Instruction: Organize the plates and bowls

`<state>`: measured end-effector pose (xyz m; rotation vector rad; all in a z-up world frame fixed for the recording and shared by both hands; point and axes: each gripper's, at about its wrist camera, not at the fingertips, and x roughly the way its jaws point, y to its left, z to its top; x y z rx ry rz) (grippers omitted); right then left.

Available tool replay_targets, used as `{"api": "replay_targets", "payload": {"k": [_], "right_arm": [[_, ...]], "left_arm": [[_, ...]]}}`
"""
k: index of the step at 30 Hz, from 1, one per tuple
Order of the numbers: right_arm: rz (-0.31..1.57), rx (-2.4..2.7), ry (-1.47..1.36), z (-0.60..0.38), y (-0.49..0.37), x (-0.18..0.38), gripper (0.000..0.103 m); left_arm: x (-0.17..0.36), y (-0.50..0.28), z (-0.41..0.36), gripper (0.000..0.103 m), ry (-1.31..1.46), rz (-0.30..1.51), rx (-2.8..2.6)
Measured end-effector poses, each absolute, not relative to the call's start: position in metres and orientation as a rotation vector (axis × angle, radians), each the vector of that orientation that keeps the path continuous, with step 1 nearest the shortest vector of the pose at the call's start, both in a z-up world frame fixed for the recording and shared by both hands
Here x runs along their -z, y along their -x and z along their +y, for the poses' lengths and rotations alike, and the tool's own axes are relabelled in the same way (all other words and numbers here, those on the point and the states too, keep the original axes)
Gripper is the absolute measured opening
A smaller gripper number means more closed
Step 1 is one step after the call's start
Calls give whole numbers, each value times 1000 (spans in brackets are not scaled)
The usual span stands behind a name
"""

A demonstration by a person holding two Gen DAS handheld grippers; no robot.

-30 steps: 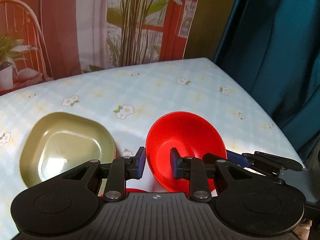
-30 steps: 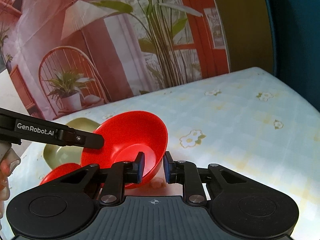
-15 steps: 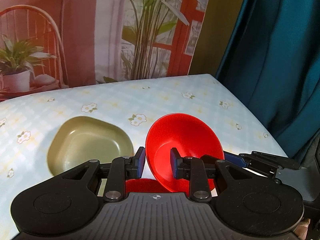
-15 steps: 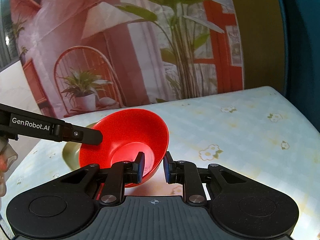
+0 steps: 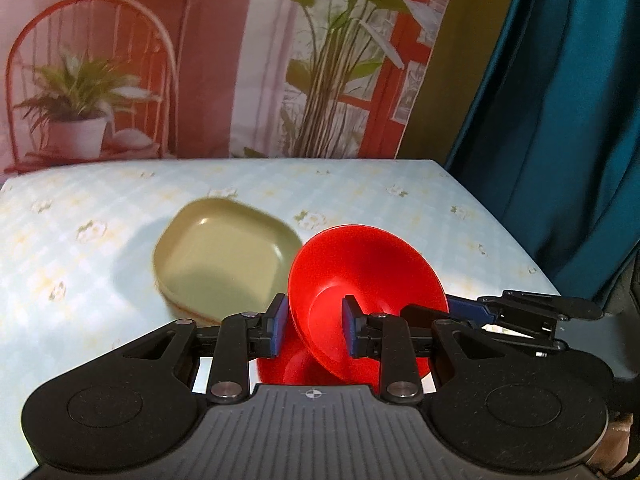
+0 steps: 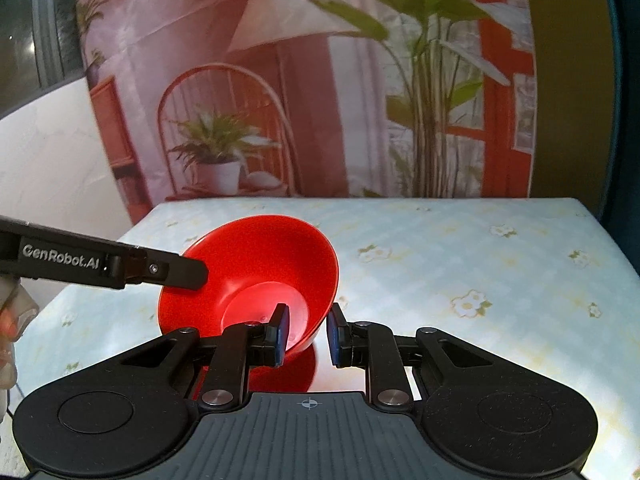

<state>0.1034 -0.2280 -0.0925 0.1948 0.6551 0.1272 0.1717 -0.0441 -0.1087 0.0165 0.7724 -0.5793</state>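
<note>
I am holding the red bowl with both the left tool and right tool, not yet stacked near the green plate mid-desk.

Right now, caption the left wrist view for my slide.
Both grippers pinch one tilted red bowl by its rim above the floral tablecloth, an olive plate behind.

Black grippers — blue pads, silver screws ("GenRobot.AI" lettering).

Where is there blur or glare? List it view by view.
Left wrist view: the green dish and the backdrop are smeared, while the red bowl is sharp. Right wrist view: bright glare on the tablecloth just under the bowl; fisheye bows the table's edges.
</note>
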Motion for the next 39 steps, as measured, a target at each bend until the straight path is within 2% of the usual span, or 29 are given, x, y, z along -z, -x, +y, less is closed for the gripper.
{"api": "replay_targets", "payload": {"k": [13, 24, 28, 39], "right_arm": [[719, -155, -169, -206, -97, 107, 21], [727, -161, -160, -202, -99, 116, 27], [710, -165, -144, -199, -98, 117, 32], [703, -166, -135, -196, -99, 118, 35]], "left_arm": [[139, -160, -22, 29, 80, 806, 539], [151, -158, -21, 29, 110, 814, 532], [153, -158, -21, 29, 115, 817, 526], [156, -158, -21, 32, 125, 821, 514]]}}
